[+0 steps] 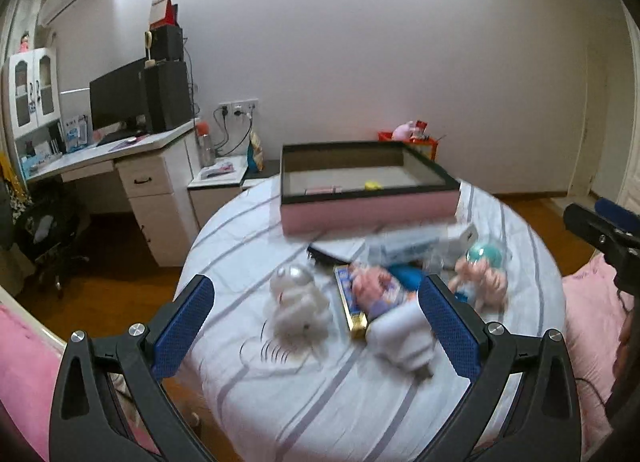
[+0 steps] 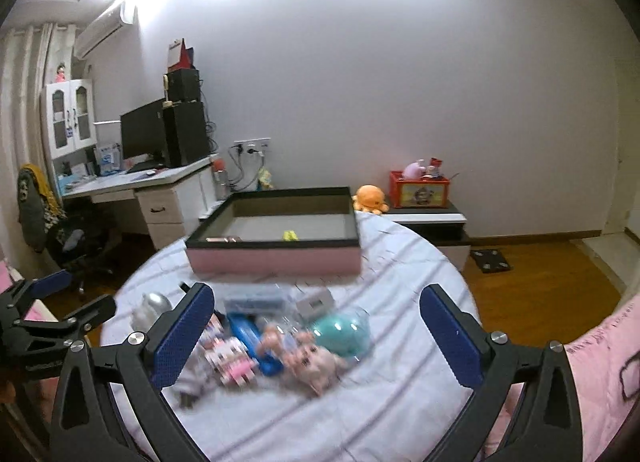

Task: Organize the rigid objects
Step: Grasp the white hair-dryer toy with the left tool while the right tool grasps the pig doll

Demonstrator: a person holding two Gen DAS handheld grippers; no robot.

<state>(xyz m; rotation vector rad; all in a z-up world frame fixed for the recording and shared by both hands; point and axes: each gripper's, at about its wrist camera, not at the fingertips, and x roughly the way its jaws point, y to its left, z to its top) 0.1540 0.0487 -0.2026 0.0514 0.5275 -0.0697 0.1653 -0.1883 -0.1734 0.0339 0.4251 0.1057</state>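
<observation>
Both grippers hang above the near edge of a round bench (image 2: 400, 262) draped in a striped cloth, and neither holds anything: the left gripper (image 1: 316, 326) and the right gripper (image 2: 316, 332) each have their blue fingers (image 2: 182, 336) spread wide. The things to sort lie in a loose heap in the middle of the bench, between the grippers and the pink-sided tray (image 2: 276, 258) at the far edge; the tray already holds a small yellow piece (image 2: 290, 236) and a flat pinkish one. Motion blur hides detail, but the heap looks like small hard plastic toys: a silver-headed white figure (image 1: 296, 302) at the left, a teal-headed doll (image 2: 320, 346) at the right, a blue case (image 2: 250, 336) and a clear box (image 2: 256, 300) behind. I judge them light, stiff and somewhat slick, likely to roll on their round heads, so the narrower body or flat box sides offer the surer hold.
</observation>
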